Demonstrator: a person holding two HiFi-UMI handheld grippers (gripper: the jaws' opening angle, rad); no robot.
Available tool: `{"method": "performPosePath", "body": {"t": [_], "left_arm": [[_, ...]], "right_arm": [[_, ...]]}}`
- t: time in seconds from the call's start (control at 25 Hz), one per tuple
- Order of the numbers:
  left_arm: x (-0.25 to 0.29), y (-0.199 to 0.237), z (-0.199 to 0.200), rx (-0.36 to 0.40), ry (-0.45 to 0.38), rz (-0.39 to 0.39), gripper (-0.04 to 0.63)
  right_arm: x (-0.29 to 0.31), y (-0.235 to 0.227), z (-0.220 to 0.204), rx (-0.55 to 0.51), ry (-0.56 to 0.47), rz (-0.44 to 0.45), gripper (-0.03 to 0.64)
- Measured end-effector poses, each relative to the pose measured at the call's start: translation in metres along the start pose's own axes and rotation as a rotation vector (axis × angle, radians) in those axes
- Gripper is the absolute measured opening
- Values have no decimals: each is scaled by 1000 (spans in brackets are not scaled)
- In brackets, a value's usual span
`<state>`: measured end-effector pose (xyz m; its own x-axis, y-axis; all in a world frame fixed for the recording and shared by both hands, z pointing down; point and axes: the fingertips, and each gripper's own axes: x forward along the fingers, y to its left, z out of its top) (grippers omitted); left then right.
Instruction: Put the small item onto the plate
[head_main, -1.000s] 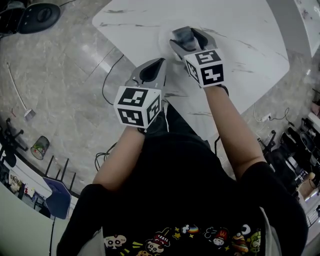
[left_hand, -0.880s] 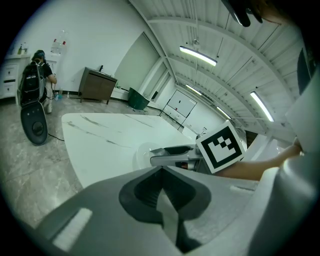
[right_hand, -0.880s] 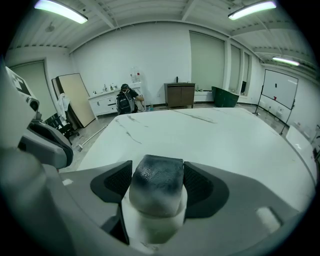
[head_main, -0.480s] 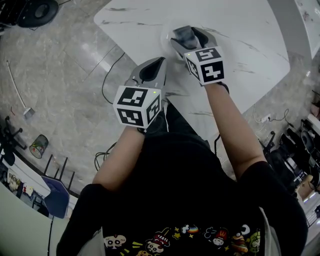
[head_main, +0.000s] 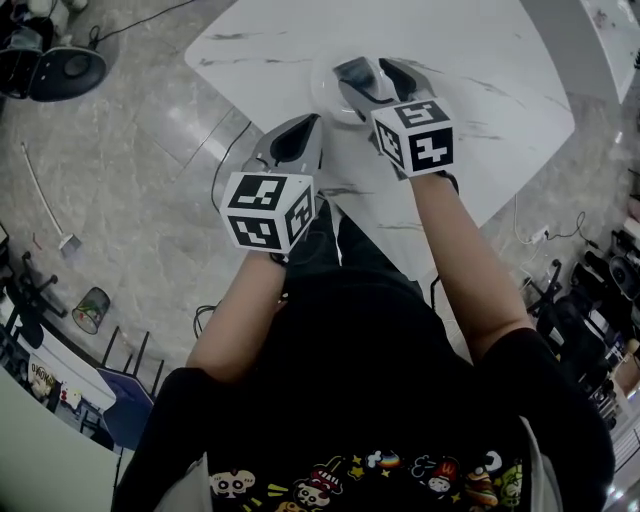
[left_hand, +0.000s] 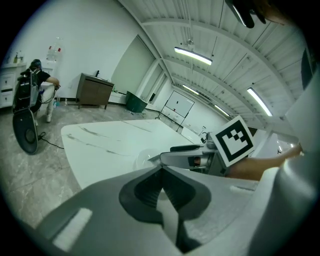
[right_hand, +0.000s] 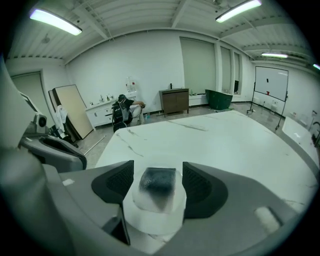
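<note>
A small, pale block with a dark top, the small item (right_hand: 159, 184), lies on the white plate (right_hand: 150, 222) near the white marble table's (head_main: 470, 60) near-left edge. My right gripper (right_hand: 158, 175) stands open around it, with a narrow gap between each pad and the block. In the head view the same gripper (head_main: 373, 78) hovers over the plate (head_main: 325, 95). My left gripper (head_main: 293, 148) is shut on nothing, held over the table's edge just left of the plate. From the left gripper view its jaws (left_hand: 162, 175) meet, and the right gripper (left_hand: 192, 160) shows beyond.
A grey stone floor (head_main: 110, 170) with a cable (head_main: 215, 160) lies left of the table. A person (right_hand: 121, 112) stands far off by a cabinet (right_hand: 174, 101). Chairs and a small bin (head_main: 92, 308) stand at the lower left.
The right gripper's jaws have spread apart and let go of the small item, which now rests on the plate. The left gripper has barely moved.
</note>
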<state>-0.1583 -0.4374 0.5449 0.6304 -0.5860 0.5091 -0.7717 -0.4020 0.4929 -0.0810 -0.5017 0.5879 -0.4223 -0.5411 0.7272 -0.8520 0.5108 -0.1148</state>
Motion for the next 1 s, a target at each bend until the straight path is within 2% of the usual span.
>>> {"method": "performPosePath", "body": {"t": [0.24,0.52,0.72,0.8,1.0], "left_arm": [[-6,-13,28,72,-24,-4,0],[-20,-41,60,158,-61,-14,0],[-35,-57,86,244,-103,-18,0],[-43,-63,88,262,-111,-13,0],[-56,-72,95,304,-124,-13,0]], "right_arm": [[-51,1,27,25,-98,-14,325],[-120,-4,37,42,-189,-67,310],[-173,-7,48,58,-307,-116,304],[-195,-7,45,68,-340,-136,257],[-226,-8,35,105,-396,-182,219]]}}
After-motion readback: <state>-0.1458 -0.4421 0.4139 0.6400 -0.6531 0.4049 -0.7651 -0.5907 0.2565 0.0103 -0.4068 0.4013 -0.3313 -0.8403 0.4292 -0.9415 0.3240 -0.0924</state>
